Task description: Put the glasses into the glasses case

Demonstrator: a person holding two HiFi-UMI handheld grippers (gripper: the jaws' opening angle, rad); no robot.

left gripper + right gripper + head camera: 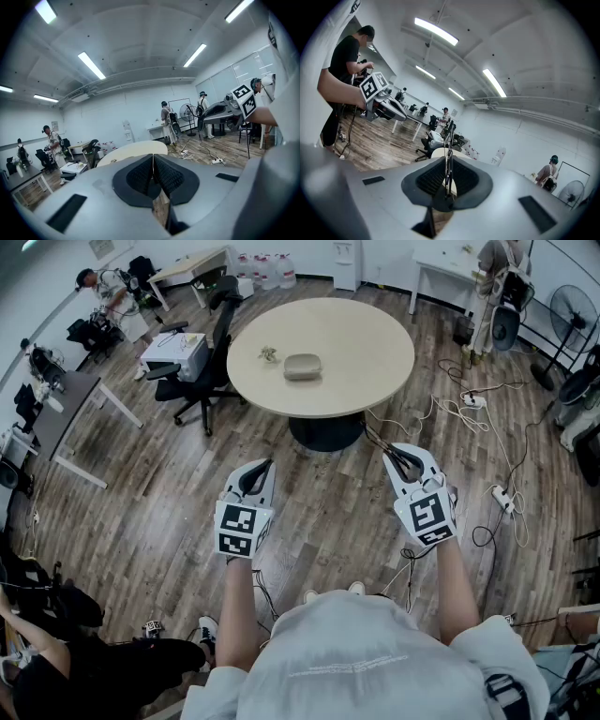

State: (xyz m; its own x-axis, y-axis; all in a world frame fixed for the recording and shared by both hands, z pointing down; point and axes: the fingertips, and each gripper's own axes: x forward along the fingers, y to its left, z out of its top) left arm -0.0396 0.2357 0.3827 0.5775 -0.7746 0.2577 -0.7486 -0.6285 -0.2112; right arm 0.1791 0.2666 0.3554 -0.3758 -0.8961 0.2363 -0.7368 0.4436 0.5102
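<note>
On the round beige table (366, 352), a grey oval glasses case (302, 366) lies closed, with the small folded glasses (269, 354) just to its left. Both grippers hover over the wooden floor, short of the table's near edge. My left gripper (268, 464) is shut and holds nothing; in its own view the jaws (153, 161) meet, with the table (136, 151) beyond them. My right gripper (389, 455) is also shut and holds nothing, its jaws (448, 164) pressed together. Each gripper view shows the other gripper off to the side.
A black office chair (214, 362) stands at the table's left beside a white box (175, 352). Cables and power strips (473, 401) trail over the floor to the right. A fan (572, 310) stands at far right. People and desks line the room's edges.
</note>
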